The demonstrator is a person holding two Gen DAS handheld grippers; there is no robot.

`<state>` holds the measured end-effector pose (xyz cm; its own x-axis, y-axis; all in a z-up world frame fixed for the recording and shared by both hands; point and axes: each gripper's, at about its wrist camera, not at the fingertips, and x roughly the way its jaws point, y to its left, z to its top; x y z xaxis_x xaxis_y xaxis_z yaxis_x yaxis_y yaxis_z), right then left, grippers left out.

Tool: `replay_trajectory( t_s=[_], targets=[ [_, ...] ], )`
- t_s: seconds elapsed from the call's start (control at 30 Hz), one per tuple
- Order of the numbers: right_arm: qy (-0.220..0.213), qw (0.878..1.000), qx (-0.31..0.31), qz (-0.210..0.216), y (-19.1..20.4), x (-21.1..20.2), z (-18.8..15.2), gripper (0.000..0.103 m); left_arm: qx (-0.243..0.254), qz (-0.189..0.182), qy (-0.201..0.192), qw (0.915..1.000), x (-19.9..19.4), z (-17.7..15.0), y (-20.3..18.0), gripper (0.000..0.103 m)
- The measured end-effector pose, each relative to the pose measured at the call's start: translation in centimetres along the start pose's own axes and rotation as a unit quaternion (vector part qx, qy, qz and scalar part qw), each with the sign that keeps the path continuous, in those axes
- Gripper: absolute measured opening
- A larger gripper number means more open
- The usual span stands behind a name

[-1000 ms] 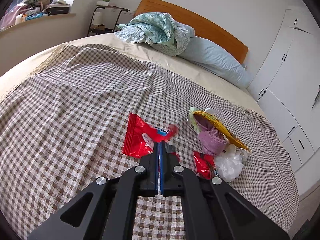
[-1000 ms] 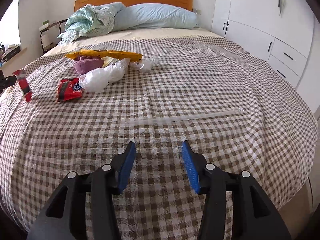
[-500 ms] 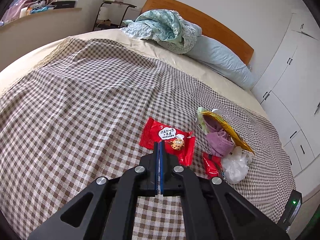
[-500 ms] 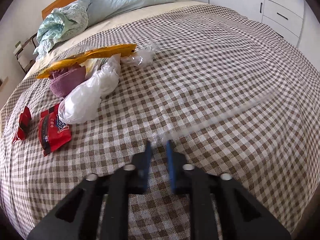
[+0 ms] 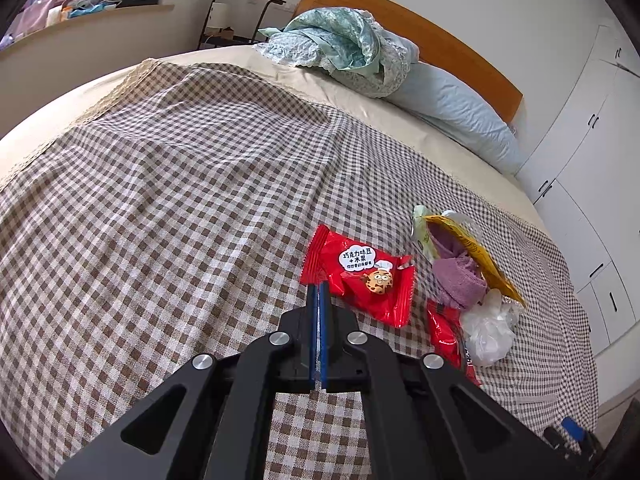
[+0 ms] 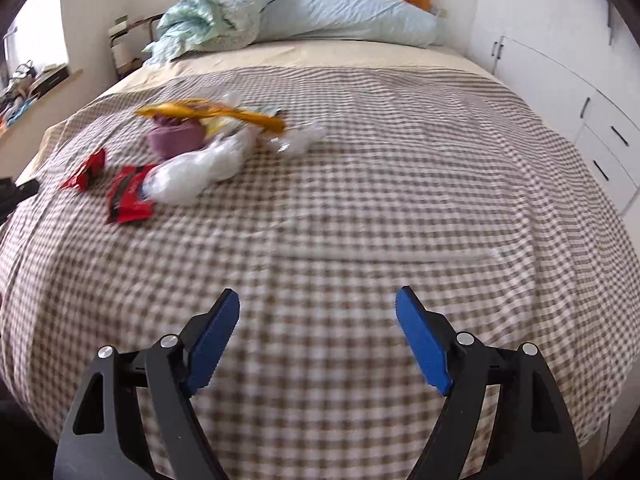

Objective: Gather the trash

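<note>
Above a checked bedspread (image 6: 360, 168), two hand-held grippers face a small heap of trash.

Left gripper (image 5: 319, 292): blue pads pressed fully together with nothing between them, tips just at the near edge of a red snack wrapper (image 5: 360, 276) lying flat on the cloth. Right gripper (image 6: 318, 300): jaws have just been opening and now stand wide apart, empty, over bare cloth; a long clear plastic strip (image 6: 384, 255) lies crosswise just beyond its tips. Farther off to the left in the right wrist view lies the heap: a second red packet (image 6: 128, 196), a crumpled white plastic bag (image 6: 196, 172), a purple cloth (image 6: 176, 138) and a yellow wrapper (image 6: 212, 114) across its top. Pillows (image 6: 352, 16) rest at the far headboard.
</note>
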<state>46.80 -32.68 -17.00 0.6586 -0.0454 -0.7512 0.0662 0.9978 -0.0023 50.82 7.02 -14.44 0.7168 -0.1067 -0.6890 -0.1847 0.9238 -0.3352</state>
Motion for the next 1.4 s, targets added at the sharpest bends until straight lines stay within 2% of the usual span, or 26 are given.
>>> replay_trajectory(
  t_s=[0.1,0.17,0.2,0.27,0.3,0.37,0.43,0.5,0.53,0.6,0.67,0.73,0.8,0.87,0.93,0.97,1.03,1.13,1.2,1.27,1.3,1.33,1.37,1.4],
  targets=[
    [0.005,0.998,0.052,-0.02,-6.5,2.1,1.7,0.077,0.003,0.003,0.008,1.0,0.3,0.0,-0.1,0.0],
    [0.018,0.994,0.108,0.023,-10.7,3.5,2.2,0.063,0.002,0.005,0.01,0.9999,0.4,0.1,0.1,0.0],
    [0.027,0.99,0.136,0.032,-12.3,4.1,2.3,0.06,0.003,0.006,0.01,0.9999,0.4,0.1,0.2,0.0],
    [0.048,0.977,0.202,0.048,-14.6,5.4,2.1,0.054,0.004,0.011,0.01,0.9999,0.5,0.1,0.2,0.0],
    [0.055,0.971,0.226,0.058,-15.2,6.1,1.9,0.054,0.005,0.014,0.012,0.9998,0.6,0.0,0.2,0.004],
    [0.066,0.962,0.263,0.037,-16.4,7.3,1.8,0.054,0.011,0.019,0.017,0.9996,0.9,-0.1,0.1,0.006],
    [0.053,0.951,0.301,0.041,-17.4,7.9,2.0,0.051,0.019,0.021,0.017,0.9994,0.9,-0.2,-0.2,0.006],
    [0.057,0.951,0.304,0.009,-17.4,8.2,2.8,0.029,0.026,0.023,0.016,0.9993,1.0,-0.3,-0.5,0.006],
    [0.06,0.954,0.292,-0.012,-17.2,8.5,3.1,0.0,0.028,0.024,0.016,0.9992,1.0,-0.3,-0.5,0.006],
    [0.063,0.959,0.276,-0.018,-16.8,9.1,3.4,0.0,0.031,0.025,0.017,0.9991,1.0,-0.4,-0.6,0.006],
    [0.06,0.957,0.283,0.001,-16.7,8.4,3.5,0.0,0.033,0.028,0.018,0.9989,1.0,-0.3,-0.4,0.006],
    [0.036,0.96,0.278,0.009,-16.2,6.6,3.6,0.0,0.03,0.031,0.019,0.9989,1.0,-0.3,-0.2,0.006],
    [-0.003,0.965,0.261,0.013,-15.3,4.0,4.3,0.0,0.026,0.032,0.02,0.9989,1.0,-0.2,0.1,0.006],
    [-0.071,0.97,0.233,0.015,-14.2,0.4,4.8,0.0,0.025,0.029,0.019,0.9991,0.8,-0.1,0.0,0.006],
    [-0.126,0.975,0.18,-0.022,-12.3,-2.7,4.7,0.0,0.027,0.021,0.022,0.9992,0.7,-0.2,-0.2,0.006],
    [-0.132,0.978,0.155,-0.034,-11.3,-3.5,4.3,0.0,0.032,0.014,0.025,0.9991,0.8,-0.3,-0.4,0.006],
    [-0.123,0.985,0.105,-0.056,-9.7,-3.7,2.5,0.0,0.045,0.002,0.029,0.9986,0.8,-0.5,-1.1,0.006],
    [-0.072,0.995,0.067,-0.033,-7.7,-3.0,-2.7,0.0,0.065,0.004,0.026,0.9975,0.8,-0.9,-2.0,0.006],
    [-0.035,0.998,0.05,-0.007,-6.1,-1.6,-5.8,0.0,0.068,0.007,0.026,0.9973,0.8,-1.1,-2.3,0.006],
    [0.001,0.999,0.033,0.038,-5.1,-1.3,-7.7,0.0,0.066,0.008,0.027,0.9974,0.8,-1.4,-2.4,0.006],
    [0.002,0.999,0.019,0.046,-4.7,-1.9,-8.1,0.0,0.067,0.011,0.027,0.9973,0.9,-1.4,-2.4,0.006],
    [-0.006,0.999,0.002,0.041,-4.3,-2.4,-8.4,0.007,0.068,0.013,0.028,0.9972,0.9,-1.5,-2.4,0.006],
    [-0.012,0.999,-0.01,0.04,-4.3,-3.0,-8.4,0.034,0.069,0.016,0.028,0.9971,0.9,-1.5,-2.4,0.006],
    [-0.017,0.999,-0.022,0.039,-4.2,-3.3,-8.3,0.049,0.07,0.018,0.029,0.9969,1.0,-1.5,-2.4,0.006]
  ],
)
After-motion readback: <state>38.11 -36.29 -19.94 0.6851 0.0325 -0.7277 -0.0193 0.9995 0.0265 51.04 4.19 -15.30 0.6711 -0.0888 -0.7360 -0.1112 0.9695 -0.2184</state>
